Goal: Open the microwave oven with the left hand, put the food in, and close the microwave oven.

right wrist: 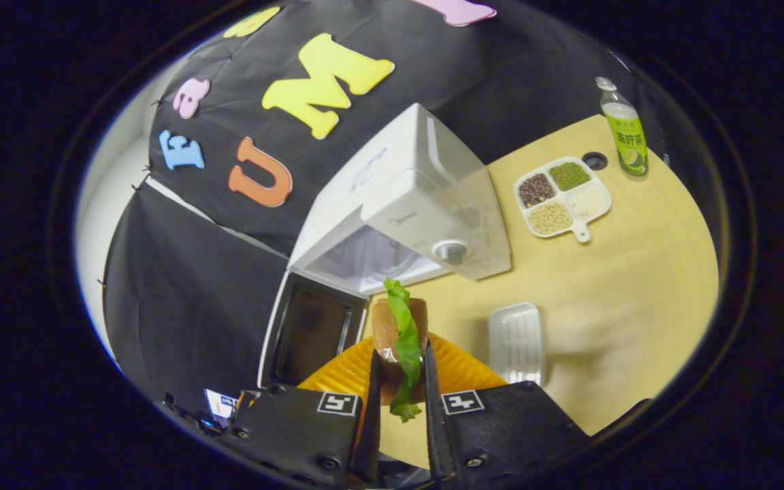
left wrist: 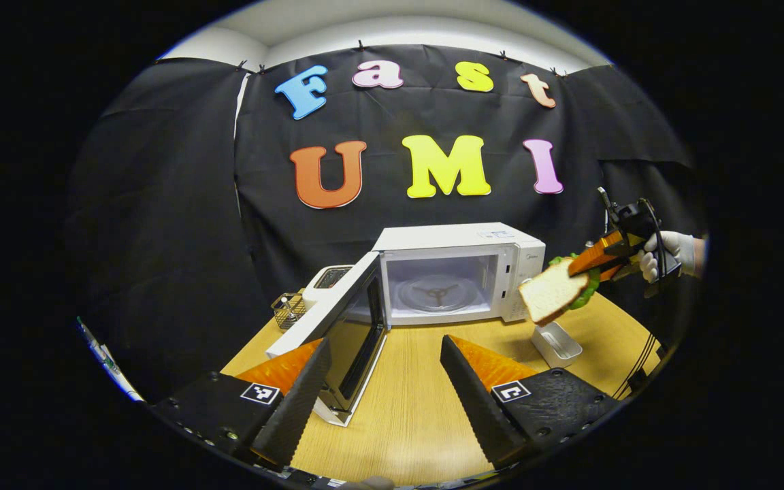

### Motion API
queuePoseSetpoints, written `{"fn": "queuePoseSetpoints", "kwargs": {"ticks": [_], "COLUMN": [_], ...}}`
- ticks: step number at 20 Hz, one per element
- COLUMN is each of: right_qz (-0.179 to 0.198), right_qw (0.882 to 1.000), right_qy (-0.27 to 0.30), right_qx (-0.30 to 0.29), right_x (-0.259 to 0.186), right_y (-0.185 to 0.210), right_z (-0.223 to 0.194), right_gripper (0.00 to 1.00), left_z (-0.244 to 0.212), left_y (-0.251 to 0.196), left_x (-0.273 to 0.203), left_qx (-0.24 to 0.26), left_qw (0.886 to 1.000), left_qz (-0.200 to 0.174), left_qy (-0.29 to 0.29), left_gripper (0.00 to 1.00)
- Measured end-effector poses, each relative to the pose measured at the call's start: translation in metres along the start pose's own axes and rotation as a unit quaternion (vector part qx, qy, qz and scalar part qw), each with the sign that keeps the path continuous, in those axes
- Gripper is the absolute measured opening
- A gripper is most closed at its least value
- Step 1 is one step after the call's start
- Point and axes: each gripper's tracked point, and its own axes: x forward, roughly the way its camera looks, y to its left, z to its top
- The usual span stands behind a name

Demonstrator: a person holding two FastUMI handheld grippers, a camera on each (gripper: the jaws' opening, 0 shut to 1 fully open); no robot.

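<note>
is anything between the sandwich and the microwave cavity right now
Nothing visible blocks it. The door is swung open to the side, the cavity holds just its glass turntable, and the sandwich hangs in the right gripper off the microwave's control-panel side.

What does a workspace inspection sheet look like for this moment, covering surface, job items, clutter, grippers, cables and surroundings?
Surface: wooden table, bare in front of the oven.
Job's things: microwave oven with its door swung open and the turntable inside bare; sandwich in the air beside the oven, not yet inside.
Clutter: small white tray; divided plate of beans and grains; green-labelled bottle; wire basket; white appliance behind the door.
Grippers: left gripper open, holding nothing, near the door; right gripper shut on the sandwich, held by a gloved hand.
Cables: black cables at the table's edge.
Surroundings: black cloth wall.
</note>
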Motion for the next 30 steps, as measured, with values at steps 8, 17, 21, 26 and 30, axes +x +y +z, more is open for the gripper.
{"fn": "queuePoseSetpoints", "kwargs": {"ticks": [8,17,21,26,30], "right_qz": [0.024,-0.024,-0.045,-0.080,-0.164], "right_qw": [0.985,0.958,0.944,0.938,0.932], "right_qy": [-0.164,-0.267,-0.311,-0.324,-0.324], "right_qx": [0.052,0.104,0.102,0.092,0.009], "right_x": [0.106,0.231,0.272,0.309,0.310], "right_y": [0.050,0.051,0.055,0.034,0.006], "right_z": [0.014,0.018,0.030,0.037,0.035], "right_gripper": [0.31,0.31,0.31,0.32,0.41], "left_z": [-0.004,0.002,0.006,0.006,0.011], "left_y": [0.024,0.045,0.054,0.058,0.060], "left_x": [0.004,-0.004,-0.006,-0.003,0.000], "left_qx": [0.013,0.016,0.020,0.016,0.005], "left_qw": [0.999,1.000,1.000,1.000,1.000], "left_qz": [-0.028,-0.023,-0.015,-0.009,-0.008], "left_qy": [0.018,0.012,0.011,0.012,0.006], "left_gripper": [0.97,0.97,0.98,0.97,0.97]}}
